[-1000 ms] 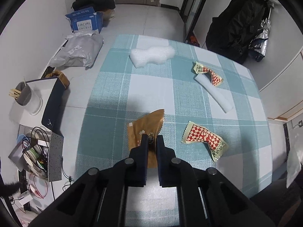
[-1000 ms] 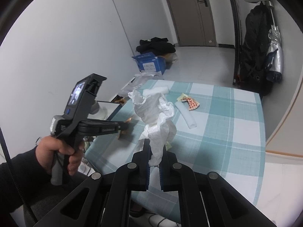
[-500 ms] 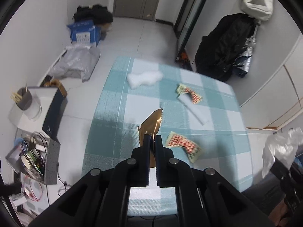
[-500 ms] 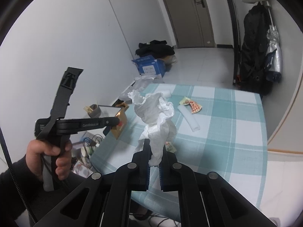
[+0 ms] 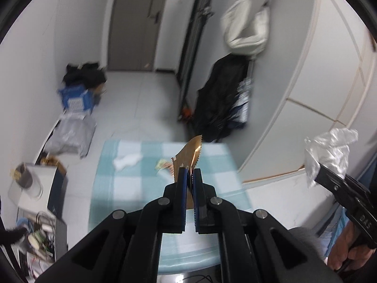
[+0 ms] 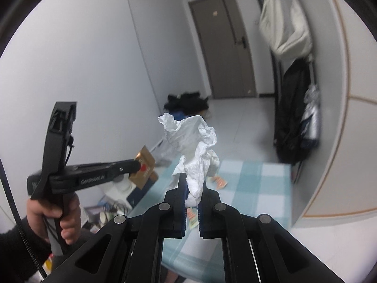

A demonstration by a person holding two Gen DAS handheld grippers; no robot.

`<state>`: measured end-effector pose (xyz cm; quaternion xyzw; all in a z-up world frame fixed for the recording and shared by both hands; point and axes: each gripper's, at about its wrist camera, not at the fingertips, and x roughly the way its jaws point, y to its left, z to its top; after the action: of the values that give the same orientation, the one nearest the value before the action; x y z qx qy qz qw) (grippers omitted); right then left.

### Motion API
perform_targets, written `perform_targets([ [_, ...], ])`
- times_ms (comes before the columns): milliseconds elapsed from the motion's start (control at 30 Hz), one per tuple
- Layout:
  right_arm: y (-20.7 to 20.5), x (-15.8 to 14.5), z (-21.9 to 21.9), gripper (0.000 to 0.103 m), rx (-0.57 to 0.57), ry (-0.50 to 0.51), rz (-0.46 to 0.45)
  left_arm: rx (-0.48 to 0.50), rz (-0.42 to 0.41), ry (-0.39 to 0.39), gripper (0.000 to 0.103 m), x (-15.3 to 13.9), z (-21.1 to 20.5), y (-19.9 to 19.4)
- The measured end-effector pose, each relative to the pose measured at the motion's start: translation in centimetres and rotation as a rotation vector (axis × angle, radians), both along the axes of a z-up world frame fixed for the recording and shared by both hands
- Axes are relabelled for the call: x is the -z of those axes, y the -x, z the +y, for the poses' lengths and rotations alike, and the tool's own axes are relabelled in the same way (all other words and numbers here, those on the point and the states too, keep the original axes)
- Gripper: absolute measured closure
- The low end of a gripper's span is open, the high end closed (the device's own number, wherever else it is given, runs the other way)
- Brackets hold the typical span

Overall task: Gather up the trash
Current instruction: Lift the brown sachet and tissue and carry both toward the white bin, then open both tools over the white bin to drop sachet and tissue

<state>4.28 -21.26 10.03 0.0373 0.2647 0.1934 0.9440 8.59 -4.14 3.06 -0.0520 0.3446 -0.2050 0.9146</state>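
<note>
My left gripper (image 5: 190, 173) is shut on a gold-brown snack wrapper (image 5: 188, 152), held high above the checked table (image 5: 132, 176). From the right wrist view the same wrapper (image 6: 144, 165) hangs at the tip of the left gripper (image 6: 136, 164), which a hand (image 6: 61, 214) carries. My right gripper (image 6: 192, 186) is shut on a crumpled white plastic bag (image 6: 195, 146); the bag (image 5: 329, 151) also shows at the right edge of the left wrist view. Still on the table lie a white crumpled piece (image 5: 126, 160) and a red-checked wrapper (image 6: 219, 181).
Beside the table on the left stand a dark box (image 5: 55, 188), a white cup (image 5: 28, 184) and tangled cables (image 5: 40, 233). On the floor are a grey bag (image 5: 70, 136) and a blue box (image 5: 75, 99). Dark coats (image 5: 221, 99) hang right.
Both grippers rose well above the table. The gold wrapper left the tabletop in the left gripper. The white bag stayed in the right gripper.
</note>
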Motion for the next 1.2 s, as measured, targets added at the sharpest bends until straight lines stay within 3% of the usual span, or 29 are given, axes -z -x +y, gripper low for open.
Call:
perform_targets([
  [300,3.9,-5.1,-6.5,0.097,0.094,-0.011,-0.084,0.168,-0.087,0.02,0.102,-4.2,-7.1,2.9],
  [433,6.2,-5.6,-9.5,0.097,0.163,0.05,-0.114,0.264,-0.103,0.012,0.102,-4.9,-10.8,4.2],
  [600,9.0,-4.9,-13.9,0.097,0.255,0.049,-0.092,0.388,-0.077,0.004,0.102,-4.5,-15.9,5.3],
  [867,12.2,1.1,-21.4,0.097,0.428,0.027,0.03,0.538,0.091,-0.05,0.102,0.8,-23.7,5.2],
  [1000,13.4,5.4,-25.3,0.097,0.494,-0.061,0.129,0.587,0.21,-0.086,0.102,4.2,-27.1,4.6],
  [1200,14.1,10.9,-29.1,0.097,0.584,-0.06,0.27,0.633,0.306,-0.217,0.102,8.3,-31.8,5.6],
])
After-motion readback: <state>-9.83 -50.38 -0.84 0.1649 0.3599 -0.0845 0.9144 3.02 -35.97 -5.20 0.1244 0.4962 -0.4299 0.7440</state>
